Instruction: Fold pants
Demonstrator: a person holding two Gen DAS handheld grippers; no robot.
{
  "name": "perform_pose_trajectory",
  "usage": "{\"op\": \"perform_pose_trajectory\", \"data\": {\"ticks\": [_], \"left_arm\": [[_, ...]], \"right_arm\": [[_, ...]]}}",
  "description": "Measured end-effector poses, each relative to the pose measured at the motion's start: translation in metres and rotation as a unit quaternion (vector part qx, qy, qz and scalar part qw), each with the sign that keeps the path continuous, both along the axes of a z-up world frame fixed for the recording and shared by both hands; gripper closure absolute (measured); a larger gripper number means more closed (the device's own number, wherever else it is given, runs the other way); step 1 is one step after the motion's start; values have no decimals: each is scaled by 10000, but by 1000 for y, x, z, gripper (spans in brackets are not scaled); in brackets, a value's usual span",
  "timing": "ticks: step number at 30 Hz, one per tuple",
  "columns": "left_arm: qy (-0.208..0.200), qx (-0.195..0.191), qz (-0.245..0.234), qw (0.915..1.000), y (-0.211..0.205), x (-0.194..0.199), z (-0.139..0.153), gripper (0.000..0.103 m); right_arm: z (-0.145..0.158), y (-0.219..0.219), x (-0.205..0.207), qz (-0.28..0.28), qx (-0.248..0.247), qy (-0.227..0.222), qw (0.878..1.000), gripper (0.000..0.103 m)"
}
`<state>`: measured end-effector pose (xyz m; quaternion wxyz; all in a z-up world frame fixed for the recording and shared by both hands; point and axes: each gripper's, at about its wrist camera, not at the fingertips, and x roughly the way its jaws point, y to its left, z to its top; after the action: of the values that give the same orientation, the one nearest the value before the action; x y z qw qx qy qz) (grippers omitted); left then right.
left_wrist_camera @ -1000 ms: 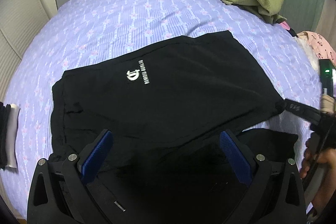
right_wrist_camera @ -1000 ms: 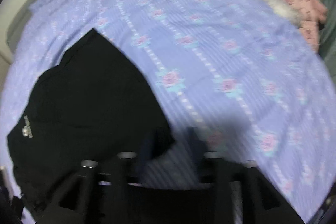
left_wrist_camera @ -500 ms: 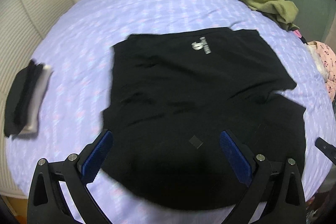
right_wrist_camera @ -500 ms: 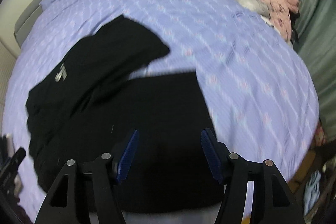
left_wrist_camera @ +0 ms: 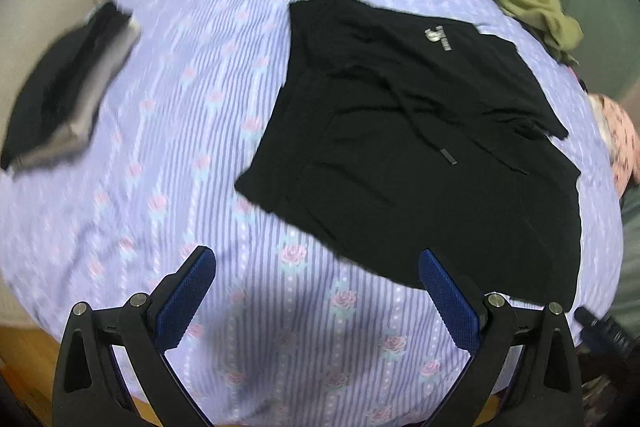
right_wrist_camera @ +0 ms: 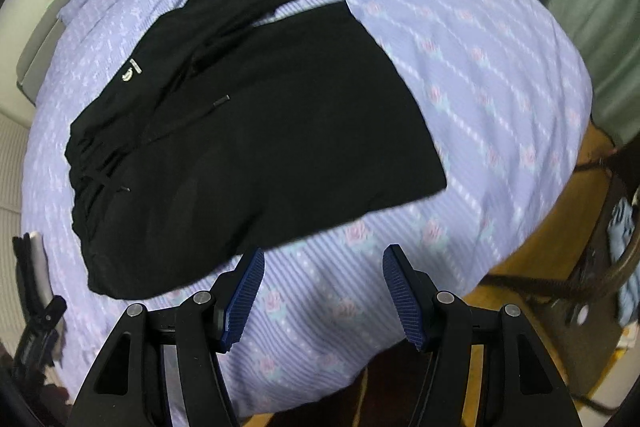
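Pants (left_wrist_camera: 424, 155), black, are lying spread on the bed (left_wrist_camera: 168, 131). Left gripper (left_wrist_camera: 316, 291) and right gripper (right_wrist_camera: 323, 287) are both gaping wide, gripping nothing, hovering just beside the pants' near edge.

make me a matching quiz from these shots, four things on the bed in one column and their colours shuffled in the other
Things:
1. pants
2. bedsheet
3. crumpled garment at the head of the bed
4. gripper pads

Colours:
A. olive green
B. blue
C. black
D. lilac with pink roses

Pairs: 1-C, 2-D, 3-A, 4-B
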<state>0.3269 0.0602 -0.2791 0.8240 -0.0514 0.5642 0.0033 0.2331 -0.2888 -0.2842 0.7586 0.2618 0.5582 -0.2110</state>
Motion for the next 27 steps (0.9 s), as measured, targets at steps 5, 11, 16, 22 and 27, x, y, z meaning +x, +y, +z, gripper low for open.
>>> {"op": "perform_pose_trajectory", "data": {"ticks": [5,11,16,22,27], "left_arm": [[103,-91,78,9999,0,8,-41,0],[-4,-245,-221,9995,-10,35,-72,0],[193,-331,-148,9992,-9,42,-93,0],[172,-298,-266,9991,-15,46,-104,6],[228,-457,-139,9986,-17,48,-96,48]], "right_arm": [[-25,4,2,-112,2,-231,9997,41],[-55,-5,10,-348,65,-325,9988,41],[-76,-13,13,-825,273,-510,9949,41],[-92,-21,14,-1004,176,-518,9934,41],[-94,-23,17,-905,132,-399,9950,68]]}}
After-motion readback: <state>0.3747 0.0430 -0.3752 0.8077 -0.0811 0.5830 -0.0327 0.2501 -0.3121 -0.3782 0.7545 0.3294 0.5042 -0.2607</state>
